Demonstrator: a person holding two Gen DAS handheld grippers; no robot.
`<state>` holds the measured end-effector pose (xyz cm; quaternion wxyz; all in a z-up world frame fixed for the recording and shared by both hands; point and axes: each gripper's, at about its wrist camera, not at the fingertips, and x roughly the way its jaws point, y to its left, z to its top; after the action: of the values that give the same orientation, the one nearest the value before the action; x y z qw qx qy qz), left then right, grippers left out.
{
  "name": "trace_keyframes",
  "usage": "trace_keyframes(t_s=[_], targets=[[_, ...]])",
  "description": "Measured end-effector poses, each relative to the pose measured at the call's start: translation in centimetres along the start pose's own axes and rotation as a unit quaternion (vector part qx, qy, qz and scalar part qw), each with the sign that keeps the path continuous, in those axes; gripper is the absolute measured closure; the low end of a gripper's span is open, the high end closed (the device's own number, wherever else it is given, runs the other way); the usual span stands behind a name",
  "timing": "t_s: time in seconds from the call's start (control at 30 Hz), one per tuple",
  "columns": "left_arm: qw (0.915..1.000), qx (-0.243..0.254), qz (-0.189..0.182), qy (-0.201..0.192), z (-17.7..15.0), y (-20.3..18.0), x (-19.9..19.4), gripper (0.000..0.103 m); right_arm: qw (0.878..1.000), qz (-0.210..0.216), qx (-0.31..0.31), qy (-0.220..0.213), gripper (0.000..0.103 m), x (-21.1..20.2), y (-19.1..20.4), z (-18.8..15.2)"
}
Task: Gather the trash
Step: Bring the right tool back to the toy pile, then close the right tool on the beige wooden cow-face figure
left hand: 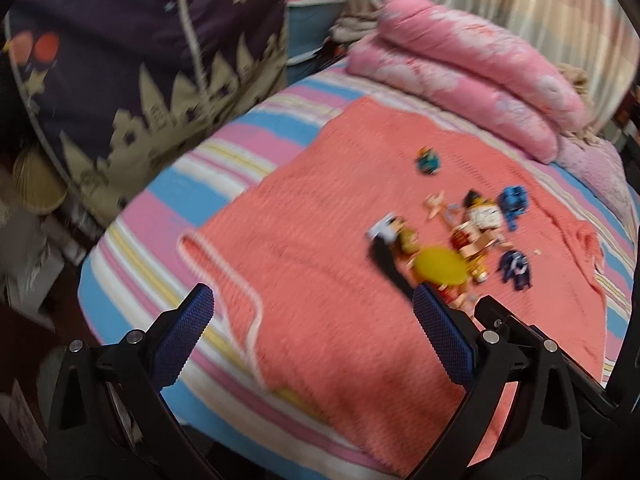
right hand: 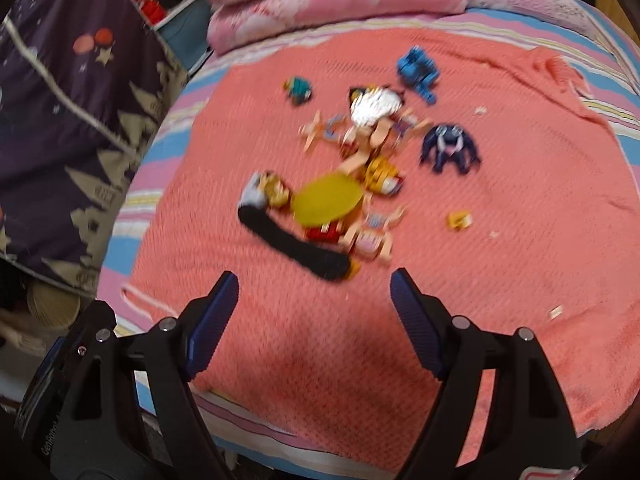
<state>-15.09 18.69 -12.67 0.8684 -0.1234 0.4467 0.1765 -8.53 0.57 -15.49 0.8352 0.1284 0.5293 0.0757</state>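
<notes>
Both views are smeared by motion, so fine detail is uncertain, and that itself is the first risk: picking the wrong item out of a heap that mixes toys with what looks like litter. At the far left, a dark star-patterned quilt (right hand: 60,128) hangs beside the bed, well clear of the work. The left gripper (left hand: 312,336) hovers over the coral blanket (left hand: 304,248) with its jaws spread wide and nothing between them; the pile sits to its right, so a reach from here would cross the right gripper's path and the two could knock together. Moving right, the right gripper (right hand: 314,312), also spread open and empty, points straight at the clutter, with a long black strip (right hand: 296,250) nearest its tips. Just behind lie a yellow disc (right hand: 326,200), a crumpled silvery wrapper (right hand: 374,110) and scattered peach-coloured packaging scraps (right hand: 372,236), all overlapping; closing on one will probably drag its neighbours or pinch the soft knit blanket, lifting cloth instead of trash. Farther right stand a dark blue figure (right hand: 450,148) and a bright blue toy (right hand: 418,70), which seem not to be trash and could be swept off. Tiny pale crumbs (right hand: 555,312) near the right edge look too small to grip reliably.
</notes>
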Motion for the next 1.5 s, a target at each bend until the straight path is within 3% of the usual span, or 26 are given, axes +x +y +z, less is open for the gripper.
trace_keyframes(t_s=[0.3, 0.77, 1.2, 1.5], targets=[[0.9994, 0.002, -0.001, 0.036, -3.2, -0.1, 3.5, 0.006, 0.999, 0.0, 0.016, 0.037, 0.029, 3.7, -2.2, -2.9], [0.9984, 0.04, -0.035, 0.018, 0.3, -4.3, 8.1, 0.006, 0.999, -0.025, 0.042, -0.007, 0.029, 6.6, -4.3, 1.3], [0.9933, 0.085, -0.056, 0.055, 0.9, -5.8, 12.3, 0.006, 0.996, -0.024, 0.09, 0.008, 0.052, 10.0, -5.3, 1.4], [0.9922, 0.085, -0.067, 0.062, 0.8, -6.2, 12.8, 0.006, 0.994, -0.013, 0.108, 0.006, 0.054, 10.4, -6.0, 1.2]])
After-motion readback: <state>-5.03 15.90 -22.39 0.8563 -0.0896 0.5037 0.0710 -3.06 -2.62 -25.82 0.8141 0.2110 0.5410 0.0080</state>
